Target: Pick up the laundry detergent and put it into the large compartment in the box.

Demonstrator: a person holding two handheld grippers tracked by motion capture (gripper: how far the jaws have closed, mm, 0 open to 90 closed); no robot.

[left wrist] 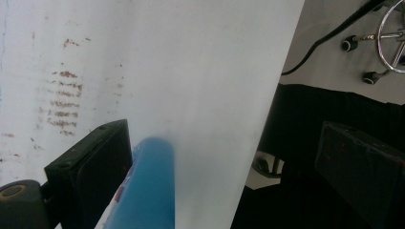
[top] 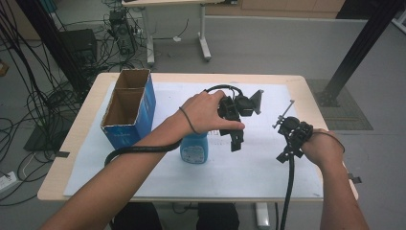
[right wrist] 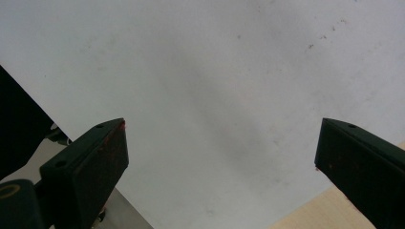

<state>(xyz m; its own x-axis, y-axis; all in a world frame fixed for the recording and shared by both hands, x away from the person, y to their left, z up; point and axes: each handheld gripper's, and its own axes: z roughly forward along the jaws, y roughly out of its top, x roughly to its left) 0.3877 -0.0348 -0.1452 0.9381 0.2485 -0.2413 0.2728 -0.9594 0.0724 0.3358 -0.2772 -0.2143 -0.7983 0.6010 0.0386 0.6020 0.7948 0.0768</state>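
One blue bottle (top: 194, 149) just beside left hand-held gripper (top: 235, 139), jaws wide, nothing gripped

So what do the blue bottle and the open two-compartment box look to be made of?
The blue bottle looks like smooth, slightly glossy plastic with a printed label on its front. The box looks like cardboard: matte brown inside, a printed blue skin outside, and thin raw brown edges along the open top.
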